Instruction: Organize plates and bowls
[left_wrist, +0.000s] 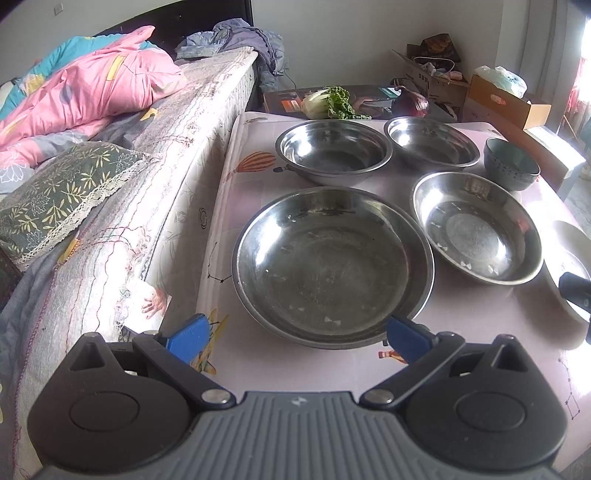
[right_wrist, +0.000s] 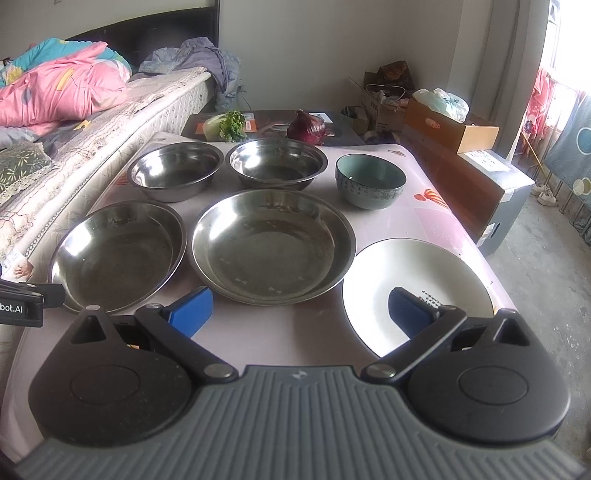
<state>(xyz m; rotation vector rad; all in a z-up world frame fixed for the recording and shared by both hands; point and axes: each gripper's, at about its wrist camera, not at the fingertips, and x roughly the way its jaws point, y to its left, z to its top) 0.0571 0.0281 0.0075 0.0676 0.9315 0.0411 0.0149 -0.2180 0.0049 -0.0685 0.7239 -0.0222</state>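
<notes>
On the pink table (right_wrist: 303, 332) stand two shallow steel plates (right_wrist: 118, 254) (right_wrist: 271, 245) in front, two steel bowls (right_wrist: 175, 170) (right_wrist: 277, 162) behind, a green ceramic bowl (right_wrist: 370, 181) at the right rear and a white plate (right_wrist: 417, 284) at the front right. My right gripper (right_wrist: 299, 314) is open and empty, its right finger over the white plate. My left gripper (left_wrist: 295, 336) is open and empty just before the near steel plate (left_wrist: 332, 266). The left wrist view also shows the second steel plate (left_wrist: 476, 229), both steel bowls (left_wrist: 332, 151) (left_wrist: 432, 142) and the green bowl (left_wrist: 511, 164).
A bed (right_wrist: 92, 110) with pink bedding runs along the table's left side. A cabbage (right_wrist: 227, 125) and a red onion (right_wrist: 306, 127) lie on a dark board behind the bowls. Cardboard boxes (right_wrist: 450, 127) and a wooden panel (right_wrist: 461, 184) stand at the right.
</notes>
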